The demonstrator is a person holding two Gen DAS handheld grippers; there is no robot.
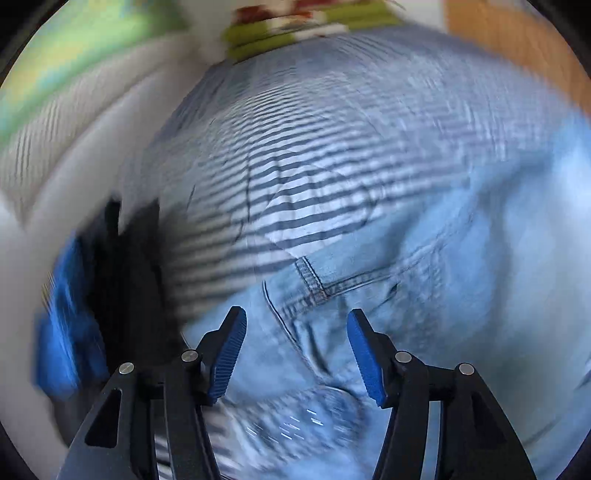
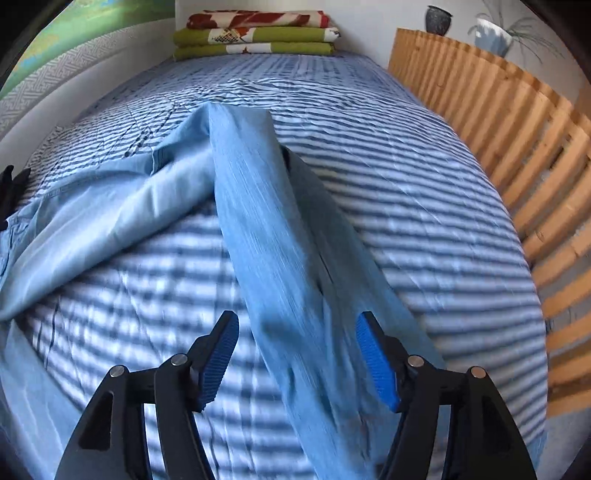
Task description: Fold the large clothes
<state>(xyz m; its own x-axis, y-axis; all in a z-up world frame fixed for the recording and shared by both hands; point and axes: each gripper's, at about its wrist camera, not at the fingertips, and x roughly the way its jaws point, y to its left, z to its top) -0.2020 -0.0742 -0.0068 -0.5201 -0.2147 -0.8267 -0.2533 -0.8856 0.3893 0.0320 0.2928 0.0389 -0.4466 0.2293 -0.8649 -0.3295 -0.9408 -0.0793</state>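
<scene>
No readable brand, label or writing in either view. Left hand-held gripper point(image 1: 297, 354): jaws released, parted wide, nothing gripped; it hangs over the seamed part of the light blue jeans point(image 2: 266, 236). Right hand-held gripper point(image 2: 297, 360): jaws likewise parted, empty, with a jeans leg running between the pads, contact unclear. Jeans lie spread on the blue striped bedspread point(image 2: 424, 206), one leg stretching far, another off left. Folded blankets point(image 2: 255, 35) stacked at the far end.

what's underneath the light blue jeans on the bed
The light blue jeans lie on a blue-and-white striped bedspread, which shows all around them. Whatever lies directly beneath the denim, or under the bedspread, is covered.
</scene>
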